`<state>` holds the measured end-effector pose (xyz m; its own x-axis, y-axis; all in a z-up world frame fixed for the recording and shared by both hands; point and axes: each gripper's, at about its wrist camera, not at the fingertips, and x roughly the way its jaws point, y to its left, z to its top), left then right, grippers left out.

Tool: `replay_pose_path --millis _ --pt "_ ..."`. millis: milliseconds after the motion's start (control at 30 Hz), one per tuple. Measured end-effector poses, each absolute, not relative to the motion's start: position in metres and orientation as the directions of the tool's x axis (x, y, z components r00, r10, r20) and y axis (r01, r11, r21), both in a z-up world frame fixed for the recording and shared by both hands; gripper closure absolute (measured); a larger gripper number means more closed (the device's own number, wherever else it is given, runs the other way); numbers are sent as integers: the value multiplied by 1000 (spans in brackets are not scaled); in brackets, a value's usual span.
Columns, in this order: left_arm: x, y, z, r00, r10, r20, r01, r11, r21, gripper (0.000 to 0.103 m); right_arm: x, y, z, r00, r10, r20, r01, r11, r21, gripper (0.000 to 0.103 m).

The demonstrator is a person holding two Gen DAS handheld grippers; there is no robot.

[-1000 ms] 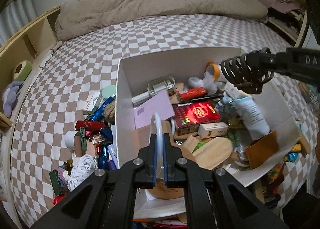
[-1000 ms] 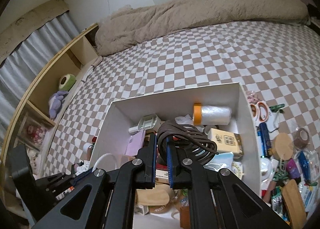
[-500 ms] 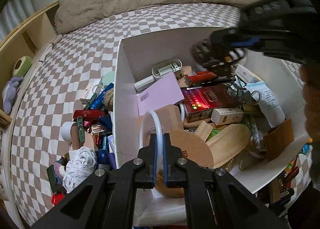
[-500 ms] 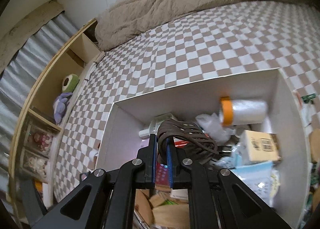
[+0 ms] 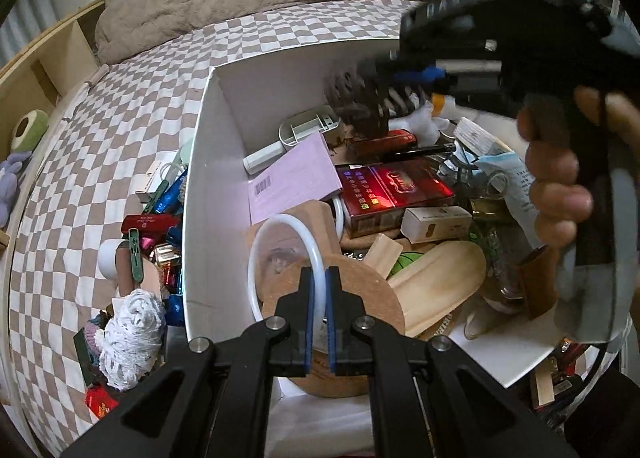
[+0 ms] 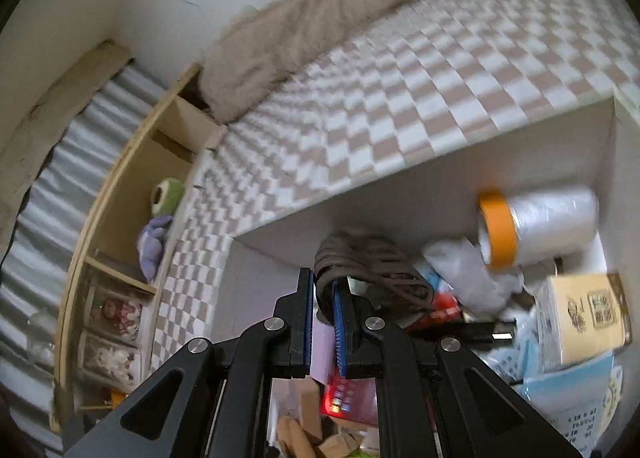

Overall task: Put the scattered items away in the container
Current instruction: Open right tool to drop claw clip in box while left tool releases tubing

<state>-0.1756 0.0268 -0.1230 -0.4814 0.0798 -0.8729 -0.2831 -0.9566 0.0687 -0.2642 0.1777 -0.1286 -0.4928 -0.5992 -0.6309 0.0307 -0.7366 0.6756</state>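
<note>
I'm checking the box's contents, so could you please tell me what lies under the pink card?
The pink card overlaps a red carton at its right edge and a cork piece at its lower edge. Whatever lies beneath its middle is covered and cannot be seen.

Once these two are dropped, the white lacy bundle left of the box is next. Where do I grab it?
Probably its rounded top, coming straight down. The white lacy bundle sits on top of the clutter close beside the box wall, so only its upper side is free. It looks soft enough to pinch across its narrow width.
</note>
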Motion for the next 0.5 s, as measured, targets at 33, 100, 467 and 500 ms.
replay_pose_path --millis 33,100,467,500 --pt "-176 27 -123 -479 79 -874 -282 -957 68 97 -265 182 -132 -491 -610 -621 17 -720 694 93" --pt "-176 27 -124 -475 82 -876 -280 -958 62 97 -264 188 -132 -501 -591 -632 -15 -724 689 93" --pt "-172 31 -129 -464 78 -883 -299 -952 73 97 -265 197 -134 -469 -525 -710 -81 -775 626 87" --pt "-172 31 -129 -463 78 -883 -299 -952 72 97 -266 194 -133 -462 -509 -726 -77 -793 605 83"
